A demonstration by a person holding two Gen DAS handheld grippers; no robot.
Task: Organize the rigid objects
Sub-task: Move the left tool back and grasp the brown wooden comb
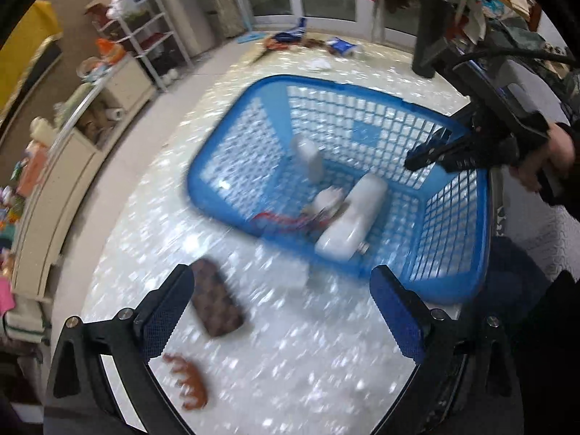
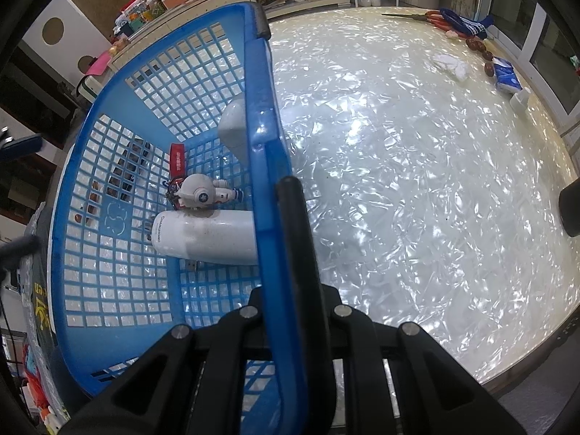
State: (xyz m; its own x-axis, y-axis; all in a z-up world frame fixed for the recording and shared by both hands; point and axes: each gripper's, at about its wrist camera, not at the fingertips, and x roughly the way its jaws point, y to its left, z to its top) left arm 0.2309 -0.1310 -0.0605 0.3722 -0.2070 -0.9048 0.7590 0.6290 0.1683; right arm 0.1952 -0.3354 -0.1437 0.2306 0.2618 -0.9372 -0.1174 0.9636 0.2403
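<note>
The right gripper (image 2: 279,250) is clamped on the rim of a blue basket (image 2: 108,195), apparently steadying it so things can be dropped in. The left gripper (image 1: 282,311) hangs with jaws wide apart and empty above the table (image 1: 308,380), near two loose items outside the basket: a brown case (image 1: 217,301) and a small brown claw clip (image 1: 186,380). Inside the basket lie a white bottle (image 2: 206,237), a toy astronaut (image 2: 199,192) and a red tag (image 2: 177,159).

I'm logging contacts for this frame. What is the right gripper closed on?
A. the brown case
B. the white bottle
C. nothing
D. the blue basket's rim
D: in the right wrist view the right gripper is clamped across the rim of the blue basket, with the white bottle lying untouched inside.
</note>
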